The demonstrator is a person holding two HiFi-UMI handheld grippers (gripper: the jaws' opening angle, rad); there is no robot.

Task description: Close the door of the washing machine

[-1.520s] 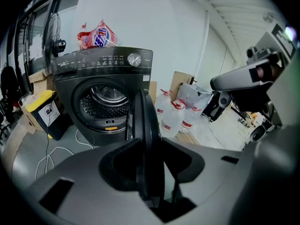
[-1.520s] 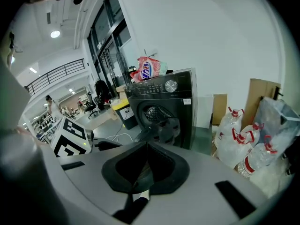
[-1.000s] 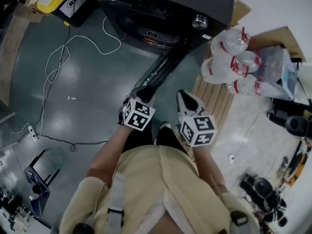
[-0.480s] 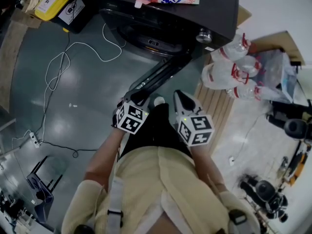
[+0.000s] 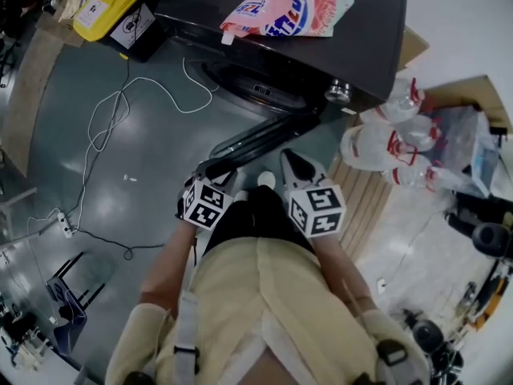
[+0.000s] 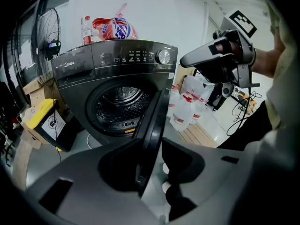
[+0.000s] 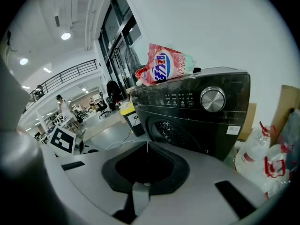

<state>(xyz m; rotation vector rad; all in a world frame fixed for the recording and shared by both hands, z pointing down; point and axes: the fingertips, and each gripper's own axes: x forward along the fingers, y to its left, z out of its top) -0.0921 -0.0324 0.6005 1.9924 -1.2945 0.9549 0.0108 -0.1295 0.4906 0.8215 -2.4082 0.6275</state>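
Note:
The dark washing machine (image 5: 353,46) stands at the top of the head view with its round door (image 5: 272,135) swung out towards me. My left gripper (image 5: 210,169) is at the door's free edge. In the left gripper view that door edge (image 6: 152,121) runs between the jaws of the left gripper (image 6: 152,146). The jaws are opening, and floor shows between the door and the right pad. Behind the door the drum (image 6: 119,102) is exposed. My right gripper (image 5: 290,159) hovers shut beside the door, touching nothing. In its own view the right gripper (image 7: 146,146) points at the machine's front (image 7: 197,111).
A pink detergent bag (image 5: 288,6) lies on top of the machine. Large water bottles (image 5: 393,147) sit on a wooden pallet (image 5: 361,191) at the right. A white cable (image 5: 112,111) loops over the grey floor at the left, near a yellow container (image 5: 108,6).
The door has swung leftward, closer to the machine's front, and the left gripper went with its edge. The right gripper shifted left too. More of the machine's top is in view.

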